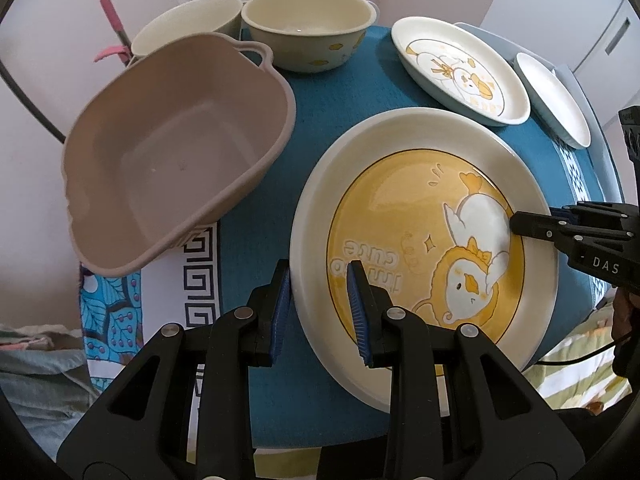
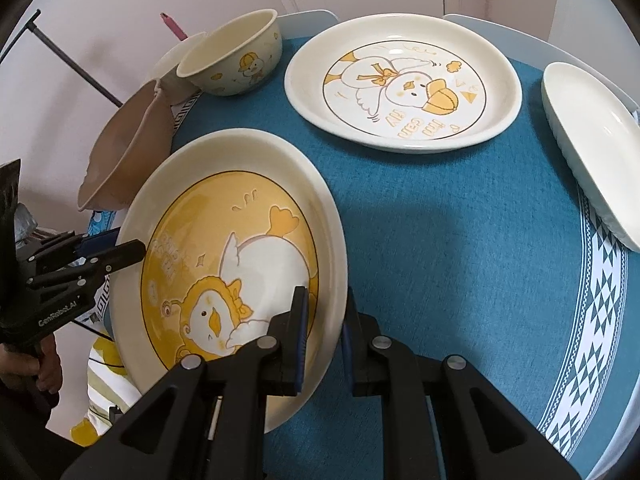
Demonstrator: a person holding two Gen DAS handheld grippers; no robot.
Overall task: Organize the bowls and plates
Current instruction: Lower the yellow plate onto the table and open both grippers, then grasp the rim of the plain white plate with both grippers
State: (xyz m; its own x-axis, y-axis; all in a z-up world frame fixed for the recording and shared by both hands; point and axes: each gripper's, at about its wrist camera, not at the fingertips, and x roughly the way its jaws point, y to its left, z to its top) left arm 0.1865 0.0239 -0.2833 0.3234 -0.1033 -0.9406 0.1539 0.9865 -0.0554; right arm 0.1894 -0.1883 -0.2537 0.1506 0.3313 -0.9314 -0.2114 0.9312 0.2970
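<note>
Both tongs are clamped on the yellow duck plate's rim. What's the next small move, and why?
Probably lift it slightly and carry it toward the white duck plate to stack there. The left tongs and right tongs each grip opposite rims of the yellow duck plate, which appears tilted off the blue cloth. The white plate lies empty nearby.

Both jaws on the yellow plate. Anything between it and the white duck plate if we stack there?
Nothing visible. The yellow plate is clamped at its rim by the left gripper and right gripper; only bare blue tablecloth lies between it and the white duck plate.
</note>
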